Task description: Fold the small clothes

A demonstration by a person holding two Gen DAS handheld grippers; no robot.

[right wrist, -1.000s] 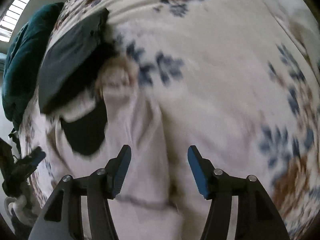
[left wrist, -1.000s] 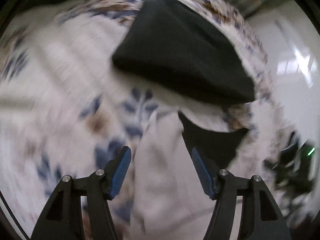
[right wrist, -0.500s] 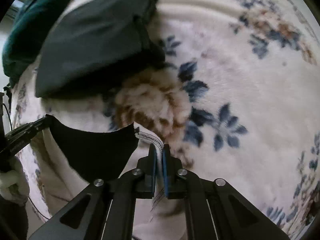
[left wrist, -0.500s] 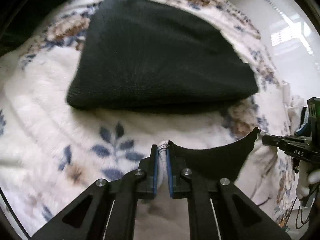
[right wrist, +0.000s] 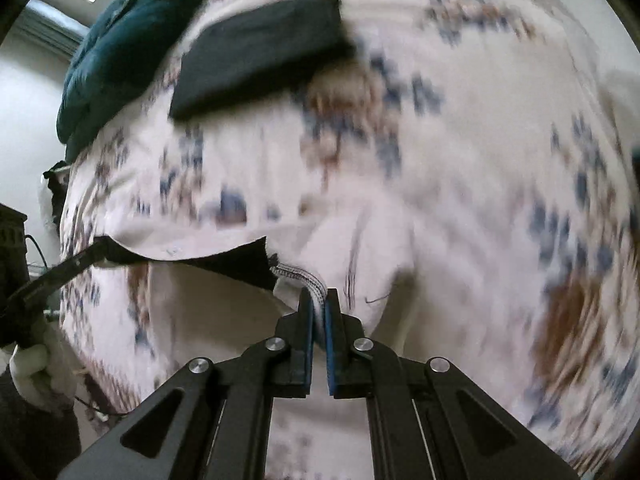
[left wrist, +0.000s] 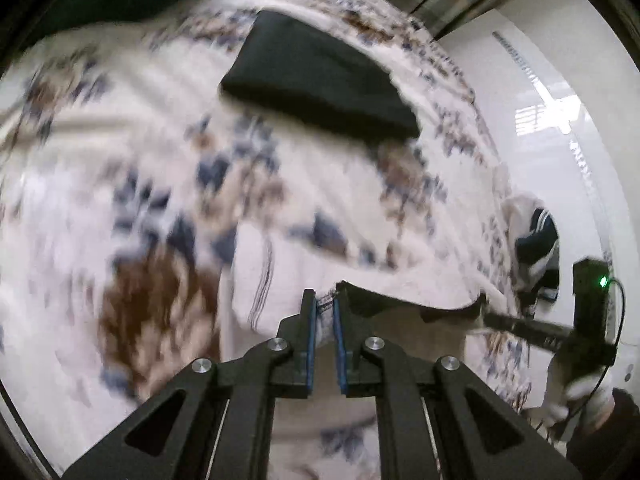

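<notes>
A small cream garment (left wrist: 276, 272) with a dark inner lining lies over the floral blanket. My left gripper (left wrist: 324, 312) is shut on one corner of its stitched hem. My right gripper (right wrist: 318, 308) is shut on the other corner of the same hem (right wrist: 296, 274). The hem edge (right wrist: 192, 254) is stretched between them, lifted off the blanket, and the dark lining shows underneath. In the left wrist view the right gripper's fingers (left wrist: 516, 324) come in from the right. In the right wrist view the left gripper's fingers (right wrist: 76, 264) come in from the left. Both views are motion-blurred.
A folded black garment (left wrist: 320, 84) lies further back on the blanket (left wrist: 100, 168), also in the right wrist view (right wrist: 256, 52). A dark teal cloth (right wrist: 124, 48) sits beyond it. More clothes (left wrist: 532, 240) hang at the blanket's right edge beside a white wall.
A second ago both grippers were open over the cream garment. They shut on its hem corners and have since pulled back from the black garment, lifting and stretching the hem.
</notes>
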